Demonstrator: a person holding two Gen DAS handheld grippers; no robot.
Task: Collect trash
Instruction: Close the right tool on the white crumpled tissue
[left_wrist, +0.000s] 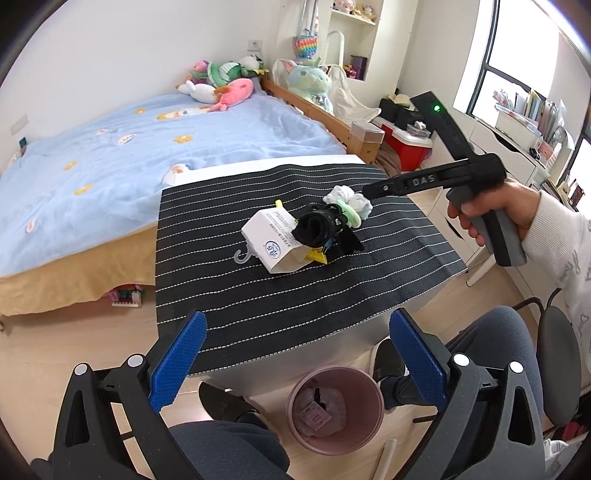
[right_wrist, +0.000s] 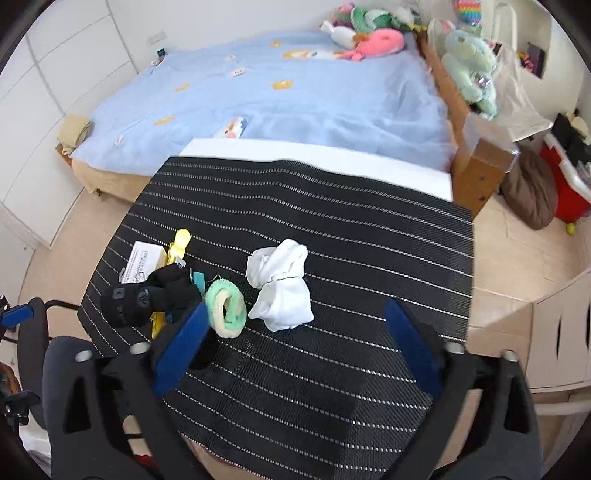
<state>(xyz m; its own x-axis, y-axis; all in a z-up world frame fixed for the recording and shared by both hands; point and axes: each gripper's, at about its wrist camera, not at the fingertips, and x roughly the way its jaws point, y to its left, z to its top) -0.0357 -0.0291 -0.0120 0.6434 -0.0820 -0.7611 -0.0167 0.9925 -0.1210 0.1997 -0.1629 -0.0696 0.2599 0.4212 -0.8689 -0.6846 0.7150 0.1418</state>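
Observation:
A heap of items lies on the black striped mat (left_wrist: 258, 302): a white paper box (left_wrist: 269, 240), a black bundle (left_wrist: 317, 225), a green and cream ring (left_wrist: 351, 218), white knotted socks (left_wrist: 347, 199) and yellow clips (left_wrist: 317, 254). A pink bin (left_wrist: 334, 406) with trash inside stands on the floor below the table edge. My left gripper (left_wrist: 299, 354) is open and empty, above the near table edge and the bin. My right gripper (right_wrist: 295, 332) is open and empty, low over the mat, just before the socks (right_wrist: 280, 288) and the ring (right_wrist: 225, 306). It also shows in the left wrist view (left_wrist: 373, 190), with its tip by the socks.
A bed with a blue cover (left_wrist: 147, 147) and plush toys lies beyond the table. The person's knees and a black chair (left_wrist: 561, 354) are at the near side. White drawers (right_wrist: 561, 332) stand to the right. A red box (left_wrist: 410, 144) sits on the floor.

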